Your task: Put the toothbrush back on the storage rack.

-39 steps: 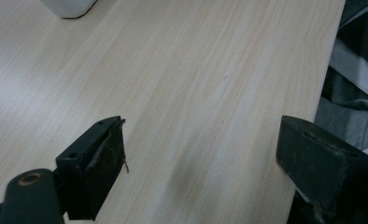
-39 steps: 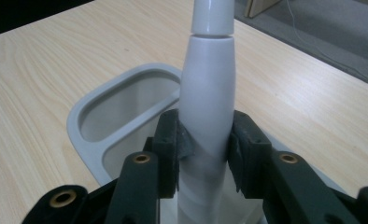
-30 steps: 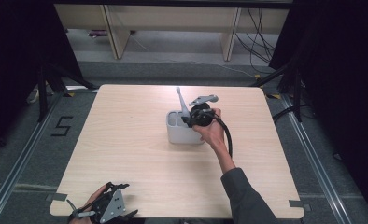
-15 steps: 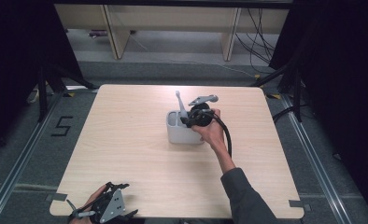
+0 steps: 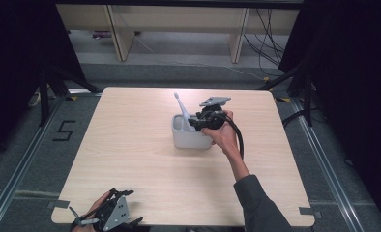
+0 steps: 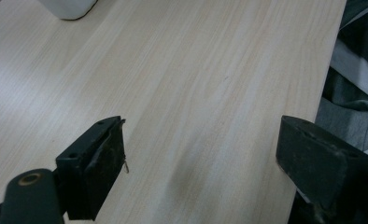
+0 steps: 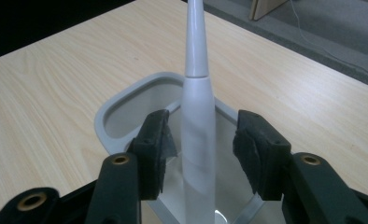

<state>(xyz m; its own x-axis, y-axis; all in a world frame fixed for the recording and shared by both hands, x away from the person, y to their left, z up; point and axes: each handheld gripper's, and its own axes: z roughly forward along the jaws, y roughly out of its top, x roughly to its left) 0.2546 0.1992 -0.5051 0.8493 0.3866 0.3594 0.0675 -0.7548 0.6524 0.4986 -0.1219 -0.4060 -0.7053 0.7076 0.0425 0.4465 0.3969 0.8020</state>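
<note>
Pale wood-grain table (image 5: 145, 159) on a grey floor, dark curtains at both sides and a light shelf unit behind; a grey, rounded-rectangular holder (image 5: 191, 133) stands near the table's centre, slightly toward the far edge. White electric toothbrush (image 5: 180, 107) stands in the holder, leaning a little, its slim neck rising above the rim. Right gripper (image 5: 194, 123), held in the person's right hand (image 5: 221, 135), sits at the holder's right side with its jaws over the opening; in the right gripper view the toothbrush (image 7: 197, 135) stands between the two black pads (image 7: 159, 149), a clear gap showing on each side, so nothing is pressed; the jaws have just been opening and now stand about half wide, released around the handle, inside the holder's rim (image 7: 126, 100). Left gripper (image 5: 112, 218) rests at the near left corner of the table, well apart from the holder; in the left gripper view its jaws stand wide over bare wood (image 6: 210, 93), holding nothing.
</note>
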